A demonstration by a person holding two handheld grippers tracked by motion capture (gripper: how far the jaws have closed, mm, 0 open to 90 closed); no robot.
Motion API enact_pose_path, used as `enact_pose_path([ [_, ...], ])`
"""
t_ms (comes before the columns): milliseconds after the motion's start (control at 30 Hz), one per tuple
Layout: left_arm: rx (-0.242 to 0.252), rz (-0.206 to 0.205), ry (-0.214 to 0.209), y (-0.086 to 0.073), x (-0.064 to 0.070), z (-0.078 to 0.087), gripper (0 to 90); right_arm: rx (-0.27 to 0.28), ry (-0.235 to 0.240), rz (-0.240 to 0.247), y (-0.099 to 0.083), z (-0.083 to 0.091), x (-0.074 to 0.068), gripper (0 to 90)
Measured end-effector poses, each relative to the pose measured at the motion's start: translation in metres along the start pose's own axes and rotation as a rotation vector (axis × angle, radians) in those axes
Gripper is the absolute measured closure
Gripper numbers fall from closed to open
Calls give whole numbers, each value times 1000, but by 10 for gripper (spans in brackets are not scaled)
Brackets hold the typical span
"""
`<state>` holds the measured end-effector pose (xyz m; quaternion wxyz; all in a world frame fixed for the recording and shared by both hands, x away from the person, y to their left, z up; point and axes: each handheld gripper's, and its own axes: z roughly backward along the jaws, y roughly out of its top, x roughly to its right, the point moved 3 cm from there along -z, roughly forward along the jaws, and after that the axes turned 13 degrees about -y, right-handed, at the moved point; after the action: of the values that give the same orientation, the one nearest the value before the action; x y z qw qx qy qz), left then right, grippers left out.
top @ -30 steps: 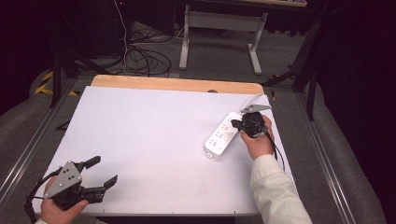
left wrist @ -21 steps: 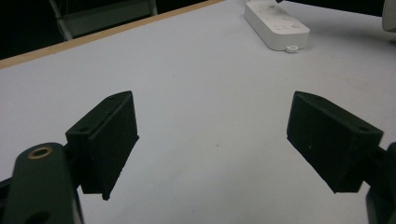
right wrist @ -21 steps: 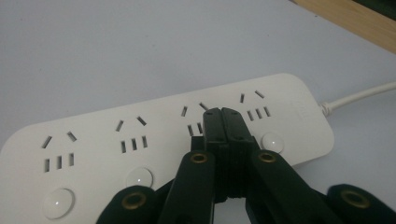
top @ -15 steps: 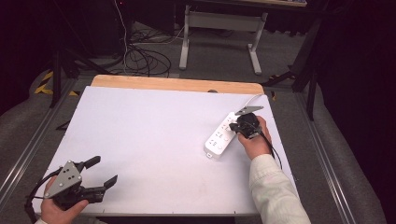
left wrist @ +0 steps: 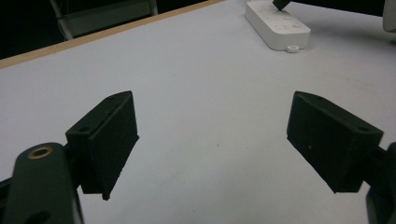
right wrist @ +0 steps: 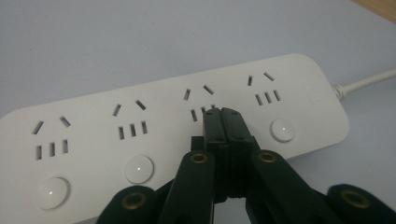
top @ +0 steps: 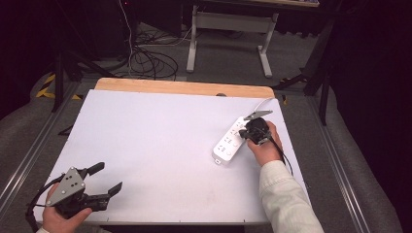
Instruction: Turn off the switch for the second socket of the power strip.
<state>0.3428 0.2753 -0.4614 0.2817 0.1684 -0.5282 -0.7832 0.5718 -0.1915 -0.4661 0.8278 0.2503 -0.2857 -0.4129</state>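
A white power strip (top: 228, 143) lies at the right of the white table, its cord (top: 262, 103) running off toward the far edge. My right gripper (top: 247, 133) is shut with nothing between its jaws. Its tips rest on the strip's top. In the right gripper view the shut tips (right wrist: 222, 115) sit on the power strip (right wrist: 140, 126) at the third socket and cover that socket's round button; three other buttons show. My left gripper (top: 106, 180) hovers wide open and empty at the near left corner. The left gripper view has its own open gripper (left wrist: 210, 135) and the strip (left wrist: 276, 24) far off.
The table's wooden far edge (top: 184, 88) borders the white top (top: 160, 141). Beyond it, on the floor, are tangled cables (top: 145, 60) and a desk's white legs (top: 265, 53). Metal rails run along both sides of the table.
The right gripper has edged slightly left onto the strip. The left gripper has stayed put.
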Motion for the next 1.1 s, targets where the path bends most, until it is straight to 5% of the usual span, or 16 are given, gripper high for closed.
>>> enact_pose_path([
  [1100, 6, 9, -3, 0, 0, 0, 169, -6, -6, 9, -2, -3, -3, 900],
])
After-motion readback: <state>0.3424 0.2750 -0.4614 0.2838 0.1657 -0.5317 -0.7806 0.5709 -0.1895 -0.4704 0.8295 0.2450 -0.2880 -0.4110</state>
